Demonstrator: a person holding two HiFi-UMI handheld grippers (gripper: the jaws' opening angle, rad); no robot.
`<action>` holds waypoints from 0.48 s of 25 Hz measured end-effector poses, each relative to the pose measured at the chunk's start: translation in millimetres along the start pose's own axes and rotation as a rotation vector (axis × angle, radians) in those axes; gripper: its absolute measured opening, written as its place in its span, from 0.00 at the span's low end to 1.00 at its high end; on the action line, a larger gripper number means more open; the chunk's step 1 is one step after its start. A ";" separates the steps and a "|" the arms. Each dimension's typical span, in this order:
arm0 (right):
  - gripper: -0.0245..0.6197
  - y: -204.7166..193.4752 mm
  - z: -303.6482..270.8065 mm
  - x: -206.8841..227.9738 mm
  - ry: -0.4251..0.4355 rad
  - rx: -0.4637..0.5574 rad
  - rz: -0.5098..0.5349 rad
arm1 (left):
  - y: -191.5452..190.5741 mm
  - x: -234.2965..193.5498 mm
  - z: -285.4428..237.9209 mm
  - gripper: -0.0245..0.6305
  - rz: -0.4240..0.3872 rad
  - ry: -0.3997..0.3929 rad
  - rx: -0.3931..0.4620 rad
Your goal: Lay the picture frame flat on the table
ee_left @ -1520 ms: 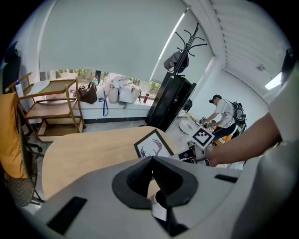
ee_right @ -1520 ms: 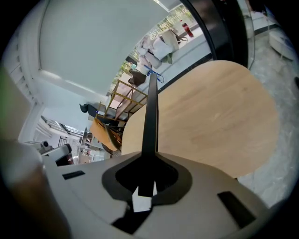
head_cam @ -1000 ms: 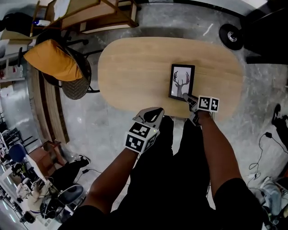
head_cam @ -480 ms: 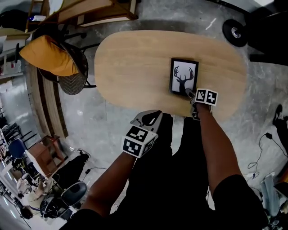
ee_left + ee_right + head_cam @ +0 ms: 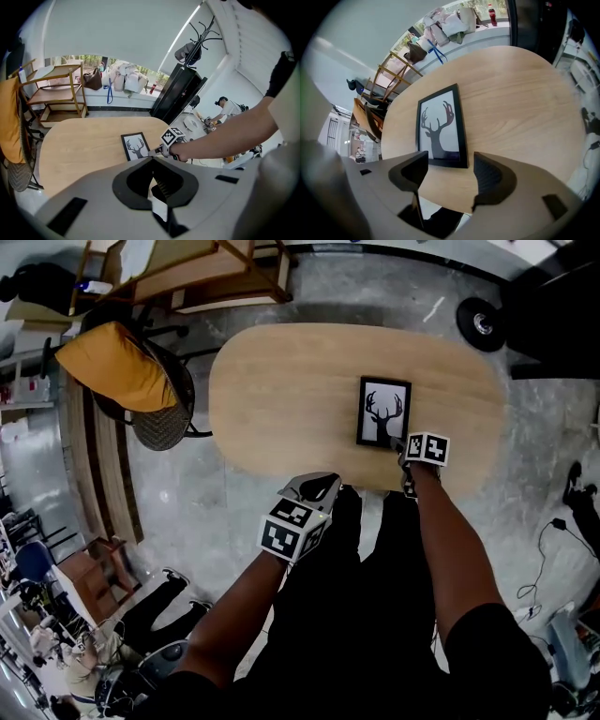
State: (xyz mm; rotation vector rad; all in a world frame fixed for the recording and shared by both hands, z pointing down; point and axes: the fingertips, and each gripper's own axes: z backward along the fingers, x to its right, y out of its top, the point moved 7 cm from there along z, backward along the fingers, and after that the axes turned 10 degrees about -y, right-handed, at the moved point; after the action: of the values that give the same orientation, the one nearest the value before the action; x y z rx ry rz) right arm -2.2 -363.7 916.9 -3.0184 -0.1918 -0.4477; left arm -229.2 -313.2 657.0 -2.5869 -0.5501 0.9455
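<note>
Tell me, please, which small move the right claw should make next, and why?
Probably draw the right claw back from the picture frame. The frame lies flat on the table, and the jaws have just been opening, with nothing between them, so the task looks done.

Blk frame [image 5: 384,412] w/ stag print, pale wood table [image 5: 281,399]
</note>
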 end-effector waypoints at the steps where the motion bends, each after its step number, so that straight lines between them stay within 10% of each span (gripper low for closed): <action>1: 0.47 -3.1 10.0 -1.7 0.017 -0.005 0.002 | 2.2 1.1 3.3 0.04 0.000 -0.009 0.000; 6: 0.43 -14.9 90.8 -22.1 0.097 0.111 0.059 | 16.1 16.1 18.7 0.04 -0.063 -0.066 -0.003; 12: 0.06 -12.3 217.0 -60.7 0.218 0.409 0.001 | 34.5 34.0 33.4 0.04 -0.238 -0.128 0.024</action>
State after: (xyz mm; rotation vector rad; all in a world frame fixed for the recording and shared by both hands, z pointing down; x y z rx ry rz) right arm -0.1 -336.3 693.0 -2.5510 -0.2340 -0.6437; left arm -219.1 -321.7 599.7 -2.3841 -0.8536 1.0313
